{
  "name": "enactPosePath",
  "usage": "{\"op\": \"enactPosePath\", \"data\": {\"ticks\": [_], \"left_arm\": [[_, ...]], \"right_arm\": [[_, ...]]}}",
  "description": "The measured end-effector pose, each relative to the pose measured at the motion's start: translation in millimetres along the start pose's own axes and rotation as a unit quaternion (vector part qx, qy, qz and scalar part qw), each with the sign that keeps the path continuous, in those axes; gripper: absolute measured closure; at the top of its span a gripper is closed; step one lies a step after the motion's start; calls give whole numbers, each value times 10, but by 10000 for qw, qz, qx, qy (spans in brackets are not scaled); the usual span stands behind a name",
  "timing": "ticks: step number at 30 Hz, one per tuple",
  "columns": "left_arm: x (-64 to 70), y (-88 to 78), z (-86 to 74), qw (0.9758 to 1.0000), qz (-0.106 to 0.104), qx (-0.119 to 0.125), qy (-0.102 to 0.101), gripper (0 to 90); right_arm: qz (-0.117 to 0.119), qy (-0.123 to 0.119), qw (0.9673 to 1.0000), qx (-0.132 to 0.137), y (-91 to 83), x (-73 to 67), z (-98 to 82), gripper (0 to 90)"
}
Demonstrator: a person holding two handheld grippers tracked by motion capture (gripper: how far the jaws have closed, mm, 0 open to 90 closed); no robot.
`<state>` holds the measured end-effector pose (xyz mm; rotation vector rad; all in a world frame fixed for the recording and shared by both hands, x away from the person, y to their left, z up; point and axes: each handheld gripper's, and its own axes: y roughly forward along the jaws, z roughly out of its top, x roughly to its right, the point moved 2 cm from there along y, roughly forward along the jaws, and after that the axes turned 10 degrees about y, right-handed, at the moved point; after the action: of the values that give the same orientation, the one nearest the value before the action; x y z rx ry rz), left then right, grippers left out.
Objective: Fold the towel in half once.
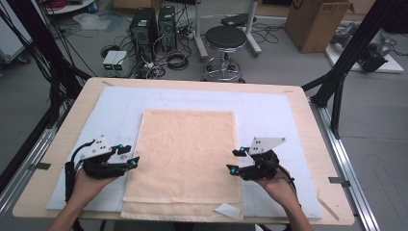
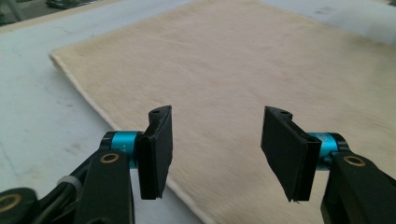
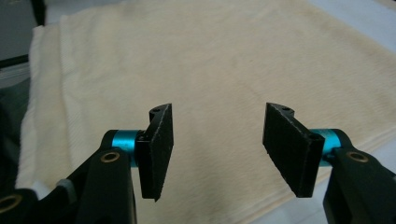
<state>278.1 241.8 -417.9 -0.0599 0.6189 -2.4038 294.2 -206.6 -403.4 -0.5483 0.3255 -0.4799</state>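
Observation:
A folded cream towel point(image 1: 185, 154) lies flat in the middle of a white mat point(image 1: 269, 115), its near edge showing two layers. My left gripper point(image 1: 131, 156) hovers at the towel's left edge, pointing right, jaws open with nothing between them. My right gripper point(image 1: 235, 161) hovers at the towel's right edge, pointing left, also open and empty. In the left gripper view the towel point(image 2: 243, 70) spreads beyond the black pads point(image 2: 156, 149). In the right gripper view the towel point(image 3: 219, 60) lies under the open pads point(image 3: 289, 149).
The mat covers a wooden table point(image 1: 308, 120). A small white tag point(image 1: 227, 210) lies at the towel's near right corner. Beyond the table stand a black stool point(image 1: 225, 41), computer towers point(image 1: 144, 29) with cables, and a cardboard box point(image 1: 315, 21).

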Motion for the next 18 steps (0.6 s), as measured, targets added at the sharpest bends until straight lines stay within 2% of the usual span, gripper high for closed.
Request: {"op": "enactPosePath", "data": {"ticks": [2, 6, 13, 18], "left_arm": [[102, -48, -40, 9999, -61, 16, 80, 428], [275, -103, -90, 9995, -169, 10, 264, 428], [441, -143, -184, 9987, -417, 14, 304, 416], [547, -149, -279, 9967, -641, -197, 464, 416]], "right_arm": [[85, -68, 9999, 12, 8, -75, -93, 423], [202, -121, 9996, -135, 43, -169, -279, 432], [422, -136, 9988, -222, 26, -269, -488, 442], [547, -204, 9977, -336, -8, -370, -600, 446]]}}
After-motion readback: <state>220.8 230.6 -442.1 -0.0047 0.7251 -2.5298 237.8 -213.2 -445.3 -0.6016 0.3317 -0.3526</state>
